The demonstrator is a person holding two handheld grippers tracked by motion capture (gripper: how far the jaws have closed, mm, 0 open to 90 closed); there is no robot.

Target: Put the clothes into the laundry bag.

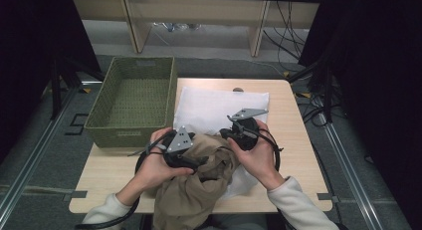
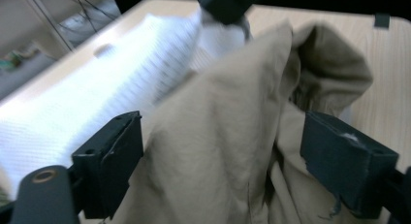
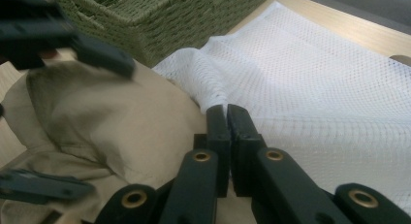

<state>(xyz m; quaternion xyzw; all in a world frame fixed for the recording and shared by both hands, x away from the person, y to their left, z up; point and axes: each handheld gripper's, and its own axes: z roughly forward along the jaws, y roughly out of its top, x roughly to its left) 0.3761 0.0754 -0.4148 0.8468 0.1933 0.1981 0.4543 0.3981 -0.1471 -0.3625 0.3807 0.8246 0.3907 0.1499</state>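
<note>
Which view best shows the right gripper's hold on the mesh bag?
The right gripper view: the right gripper pinches a fold of the mesh bag up close. The high view shows the bag flat, the pinch hidden. The left gripper view blurs it.

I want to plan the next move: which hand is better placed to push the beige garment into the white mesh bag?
Probably the left. The left gripper stands open around the beige garment, while the right gripper is shut on the white mesh bag edge.
</note>
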